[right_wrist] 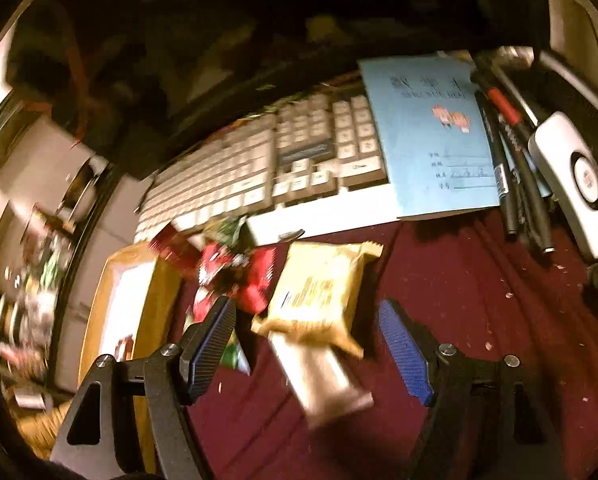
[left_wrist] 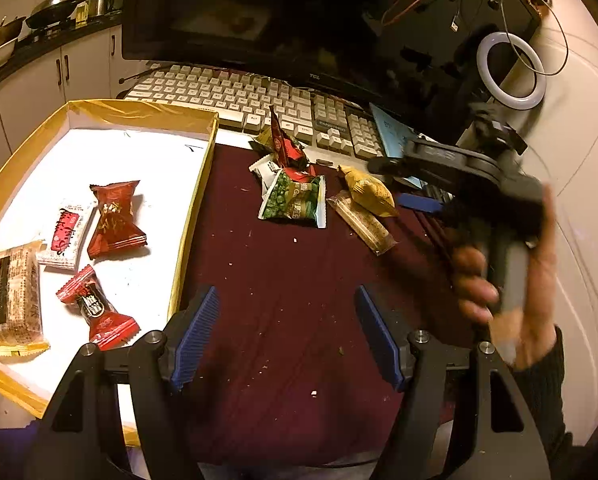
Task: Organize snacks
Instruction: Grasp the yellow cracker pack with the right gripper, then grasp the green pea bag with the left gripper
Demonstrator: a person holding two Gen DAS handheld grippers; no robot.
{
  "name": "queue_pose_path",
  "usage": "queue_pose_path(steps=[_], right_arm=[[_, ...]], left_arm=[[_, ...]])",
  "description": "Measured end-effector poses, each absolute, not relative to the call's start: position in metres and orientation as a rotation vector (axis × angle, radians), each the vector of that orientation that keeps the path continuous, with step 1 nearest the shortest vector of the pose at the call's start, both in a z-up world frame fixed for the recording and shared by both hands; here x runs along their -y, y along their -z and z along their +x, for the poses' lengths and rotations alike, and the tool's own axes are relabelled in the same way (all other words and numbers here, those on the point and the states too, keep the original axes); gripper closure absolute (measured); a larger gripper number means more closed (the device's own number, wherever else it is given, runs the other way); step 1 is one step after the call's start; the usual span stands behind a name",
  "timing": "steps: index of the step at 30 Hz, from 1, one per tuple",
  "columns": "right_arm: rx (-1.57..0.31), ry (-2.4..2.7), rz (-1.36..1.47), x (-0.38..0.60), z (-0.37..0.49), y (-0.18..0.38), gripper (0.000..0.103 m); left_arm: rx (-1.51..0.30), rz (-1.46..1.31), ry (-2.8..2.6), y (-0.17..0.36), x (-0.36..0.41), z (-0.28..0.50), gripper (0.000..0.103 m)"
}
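A yellow-rimmed white tray (left_wrist: pixel 187 216) holds several wrapped snacks, among them a red candy pack (left_wrist: pixel 115 220) and a brown bar (left_wrist: pixel 11 292). On the maroon cloth lie a green pea pack (left_wrist: pixel 293 200), a red pack (left_wrist: pixel 285 144), a yellow pack (left_wrist: pixel 369 192) and a clear-wrapped bar (left_wrist: pixel 363 222). My left gripper (left_wrist: pixel 287 332) is open and empty over the cloth. My right gripper (right_wrist: pixel 305 348) is open, with the yellow pack (right_wrist: pixel 319 292) and the bar (right_wrist: pixel 323 376) between its fingers, apart from them. The view is blurred. The tray corner (right_wrist: pixel 139 280) shows at left.
A white keyboard (left_wrist: pixel 259 96) and a dark monitor (left_wrist: pixel 239 12) stand behind the snacks. A blue notebook (right_wrist: pixel 427 136) lies on the keyboard's right end, with pens (right_wrist: pixel 515 168) and a white device (right_wrist: pixel 575 184) beside it. A ring light (left_wrist: pixel 511 70) is at the far right.
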State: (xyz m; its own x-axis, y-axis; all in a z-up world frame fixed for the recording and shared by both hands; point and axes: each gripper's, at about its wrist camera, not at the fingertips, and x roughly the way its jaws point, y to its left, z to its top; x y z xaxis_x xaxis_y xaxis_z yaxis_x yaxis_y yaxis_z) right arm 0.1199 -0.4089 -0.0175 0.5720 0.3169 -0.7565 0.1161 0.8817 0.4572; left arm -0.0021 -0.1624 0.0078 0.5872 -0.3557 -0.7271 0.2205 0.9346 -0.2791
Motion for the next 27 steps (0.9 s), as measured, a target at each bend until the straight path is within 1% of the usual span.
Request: queue_pose_path(steps=[2,3,4,5,6,10,13,17,23,27], right_arm=[[-0.992,-0.097,0.450,0.400,0.132,0.025,0.027],[-1.001,-0.080,0.427,0.396,0.134,0.028,0.032],[-1.010,-0.077,0.411,0.394,0.136,0.031,0.048],[-1.019,-0.075,0.404,0.393,0.135,0.034,0.054],[-1.011,-0.076,0.414,0.393,0.131,0.035,0.055],[-0.931,-0.095,0.472,0.404,0.095,0.030,0.059],[-0.824,-0.130,0.497,0.411,0.060,0.024,0.059],[-0.764,-0.164,0.538,0.415,0.021,0.034,0.059],[-0.707,-0.154,0.480,0.410,0.009,0.032,0.059],[-0.708,-0.180,0.466,0.406,0.010,0.033,0.059]], left_arm=[[-0.883,-0.184,0.336,-0.007,0.160,-0.001,0.033],[-0.886,-0.191,0.337,-0.006,0.159,0.000,0.033],[-0.888,-0.197,0.338,-0.006,0.158,0.000,0.033],[-0.890,-0.201,0.339,-0.005,0.158,0.001,0.033],[-0.891,-0.202,0.340,-0.005,0.158,0.001,0.033],[-0.895,-0.189,0.341,-0.005,0.162,0.007,0.033],[-0.903,-0.181,0.349,-0.004,0.166,0.014,0.033],[-0.954,-0.158,0.346,0.004,0.178,0.037,0.033],[-1.034,-0.143,0.273,0.015,0.204,0.087,0.033],[-0.998,-0.028,0.200,0.017,0.229,0.113,0.033]])
